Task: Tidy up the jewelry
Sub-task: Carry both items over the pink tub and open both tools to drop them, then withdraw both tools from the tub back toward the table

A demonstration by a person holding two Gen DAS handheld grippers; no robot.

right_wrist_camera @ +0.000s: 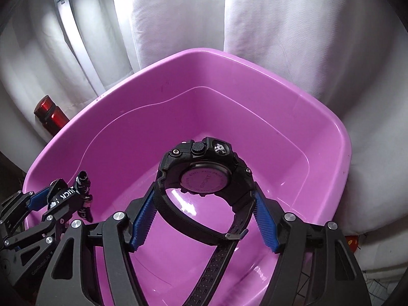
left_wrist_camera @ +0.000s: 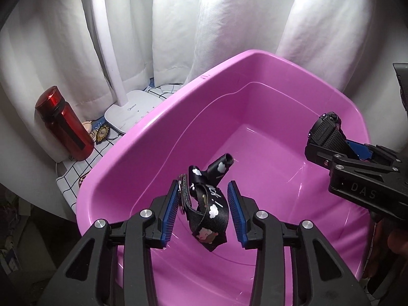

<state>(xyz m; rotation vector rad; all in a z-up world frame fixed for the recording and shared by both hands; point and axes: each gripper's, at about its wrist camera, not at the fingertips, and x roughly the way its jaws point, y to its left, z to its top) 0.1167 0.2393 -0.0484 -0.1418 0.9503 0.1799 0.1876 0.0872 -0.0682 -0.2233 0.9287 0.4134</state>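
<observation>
In the left view alone, a lamp base (left_wrist_camera: 132, 112) shows behind the basin (left_wrist_camera: 142, 137).

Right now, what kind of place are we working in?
Probably a home corner set up for recording, not a workshop. A white curtain hangs behind, a white desk lamp and a red bottle stand on a checked cloth, and a pink plastic tub takes the items.

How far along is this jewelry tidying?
Nothing lies in the pink tub yet. The left tongs are open around a black printed strap, which looks mid-drop; the right tongs grip a black sports watch above the tub. Both remain to be set inside.
</observation>
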